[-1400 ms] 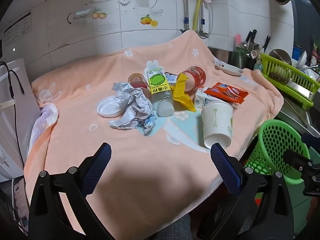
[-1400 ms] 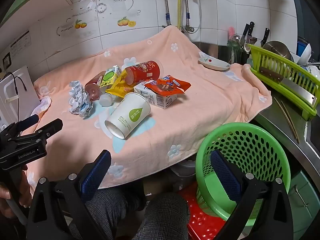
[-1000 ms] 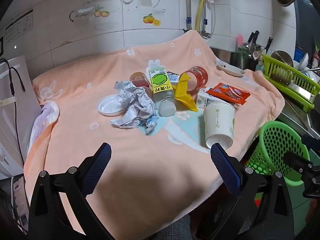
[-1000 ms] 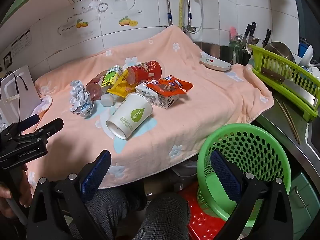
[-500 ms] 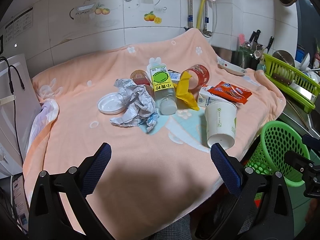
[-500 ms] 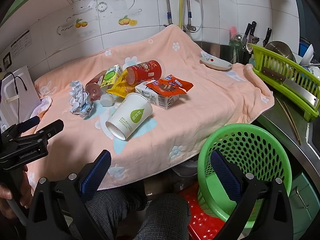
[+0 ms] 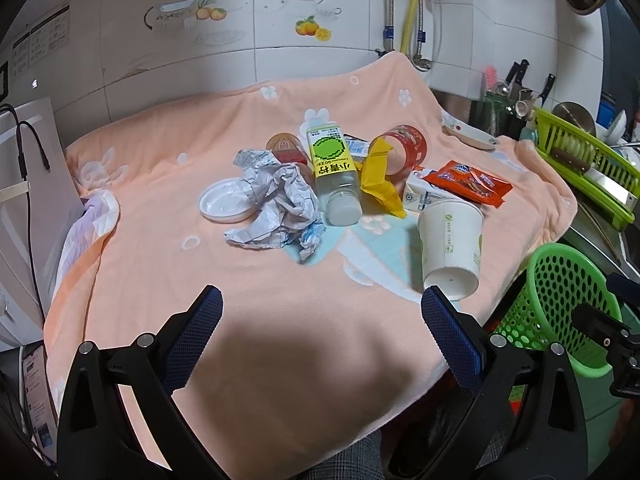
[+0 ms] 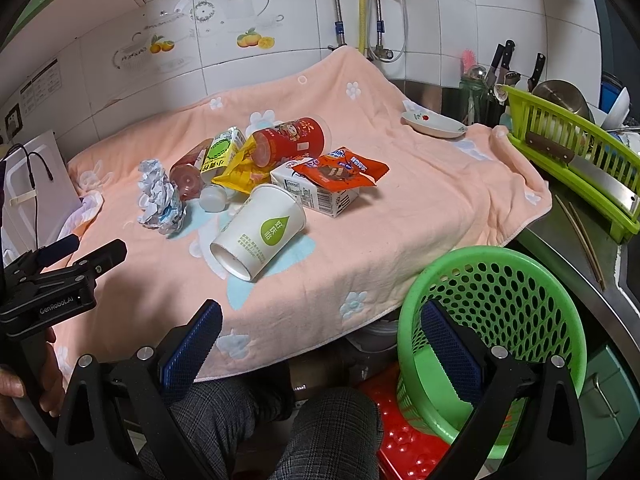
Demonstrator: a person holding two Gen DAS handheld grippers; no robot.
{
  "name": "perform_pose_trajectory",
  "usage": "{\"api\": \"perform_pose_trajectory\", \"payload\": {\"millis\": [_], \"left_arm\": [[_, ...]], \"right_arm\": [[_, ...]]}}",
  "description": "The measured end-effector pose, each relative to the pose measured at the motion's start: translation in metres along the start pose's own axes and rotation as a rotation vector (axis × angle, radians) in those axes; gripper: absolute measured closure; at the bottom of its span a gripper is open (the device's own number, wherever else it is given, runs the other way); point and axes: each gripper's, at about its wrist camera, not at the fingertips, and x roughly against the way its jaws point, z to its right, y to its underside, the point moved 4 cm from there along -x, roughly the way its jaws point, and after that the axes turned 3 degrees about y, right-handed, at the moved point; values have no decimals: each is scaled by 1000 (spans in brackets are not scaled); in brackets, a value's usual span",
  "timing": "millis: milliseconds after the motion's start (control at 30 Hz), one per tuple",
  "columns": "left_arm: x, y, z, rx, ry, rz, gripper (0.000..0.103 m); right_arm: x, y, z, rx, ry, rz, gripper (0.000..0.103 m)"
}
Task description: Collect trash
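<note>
Trash lies in a pile on a peach blanket (image 7: 160, 264): crumpled paper (image 7: 276, 204), a white lid (image 7: 226, 202), a yellow-labelled bottle (image 7: 334, 168), a yellow wrapper (image 7: 380, 178), a red can (image 7: 404, 146), a carton (image 7: 424, 196), an orange snack packet (image 7: 468, 182) and a tipped paper cup (image 7: 450, 248). The cup also shows in the right wrist view (image 8: 260, 232). My left gripper (image 7: 320, 320) is open and empty over the blanket's near part. My right gripper (image 8: 320, 336) is open and empty, low by the green basket (image 8: 496, 320).
A small dish (image 8: 434, 122) sits at the blanket's far right. A green dish rack (image 8: 572, 152) and a knife holder (image 8: 500, 80) stand on the right counter. A white appliance with cables (image 7: 28, 184) stands at left. A person's knees (image 8: 280, 420) are below the table edge.
The left gripper has drifted slightly, so the trash pile sits a little lower and to the right in its view. The right gripper has barely moved. Both stay open.
</note>
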Motion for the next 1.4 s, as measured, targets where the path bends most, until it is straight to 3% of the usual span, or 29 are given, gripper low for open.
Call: {"api": "perform_pose_trajectory", "payload": {"millis": [1400], "left_arm": [[-4, 2, 6, -5, 0, -5, 5]], "right_arm": [[0, 5, 11, -25, 3, -4, 6]]}}
